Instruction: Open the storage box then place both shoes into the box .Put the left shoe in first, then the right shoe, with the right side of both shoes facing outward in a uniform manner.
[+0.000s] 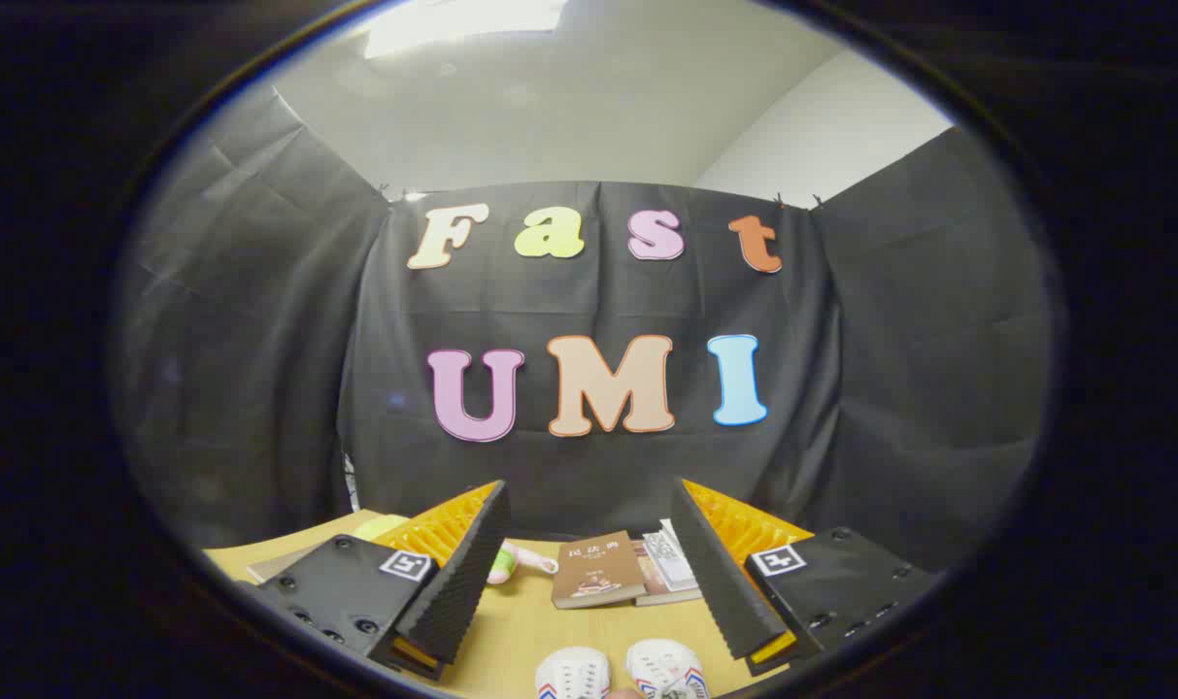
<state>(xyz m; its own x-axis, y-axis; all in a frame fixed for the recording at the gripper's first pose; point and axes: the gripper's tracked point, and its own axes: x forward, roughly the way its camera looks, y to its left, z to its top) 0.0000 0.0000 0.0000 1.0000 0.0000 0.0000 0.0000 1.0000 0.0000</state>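
My gripper [589, 529] is open, its two fingers spread wide above a light wooden table [521, 631] with nothing between them. Two white shoes with red and blue trim lie side by side on the table below and between the fingers: the left-hand shoe [572, 673] and the right-hand shoe [664, 668], toes pointing away from me. Only their front parts are in sight.
Beyond the shoes, a brown book [596, 570] lies flat with other booklets [668, 561] beside it near the table's back edge. A small pink and green soft item [513, 561] sits by the left finger. Black cloth walls close in the booth on three sides.
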